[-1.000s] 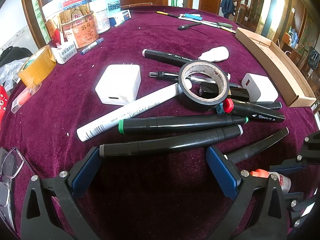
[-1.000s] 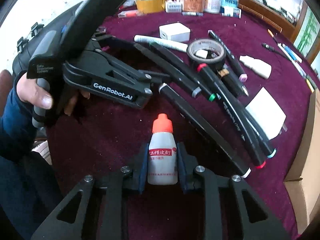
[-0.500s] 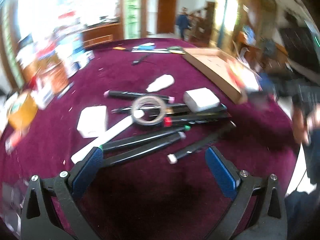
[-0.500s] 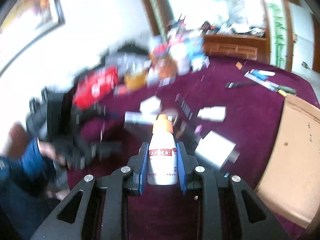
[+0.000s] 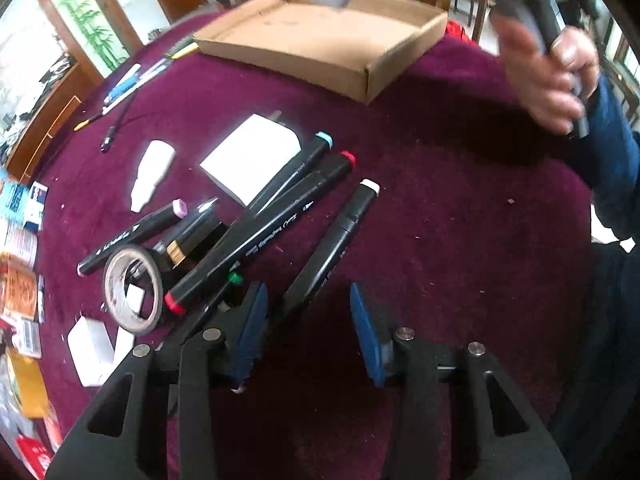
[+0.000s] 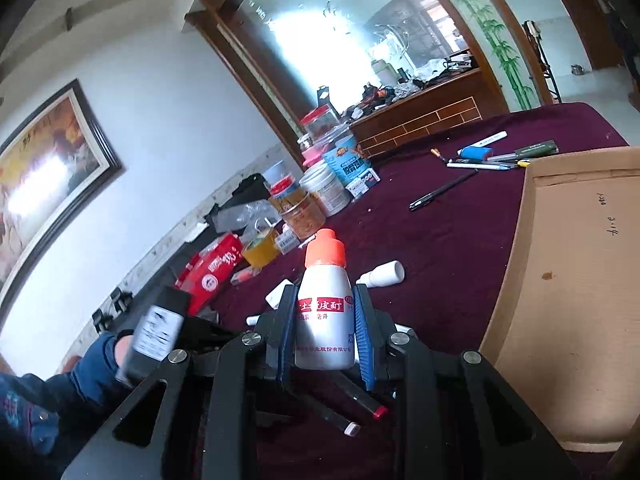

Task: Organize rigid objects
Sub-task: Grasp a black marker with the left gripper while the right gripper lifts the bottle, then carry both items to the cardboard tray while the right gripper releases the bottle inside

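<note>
Cloth lies bare right of the parted, empty left gripper (image 5: 310, 330); a marker (image 5: 338, 236) reaches between its fingers. Right gripper (image 6: 325, 334) clamps the bottle (image 6: 325, 312), cardboard tray (image 6: 568, 300) rightward.

Right tongs (image 6: 325, 334) lifted bottle (image 6: 325, 320), seemingly toward box (image 6: 560, 280).

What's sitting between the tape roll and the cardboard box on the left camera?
In the left wrist view, between the tape roll and the cardboard box lie black markers and a white charger block, then bare cloth.
</note>
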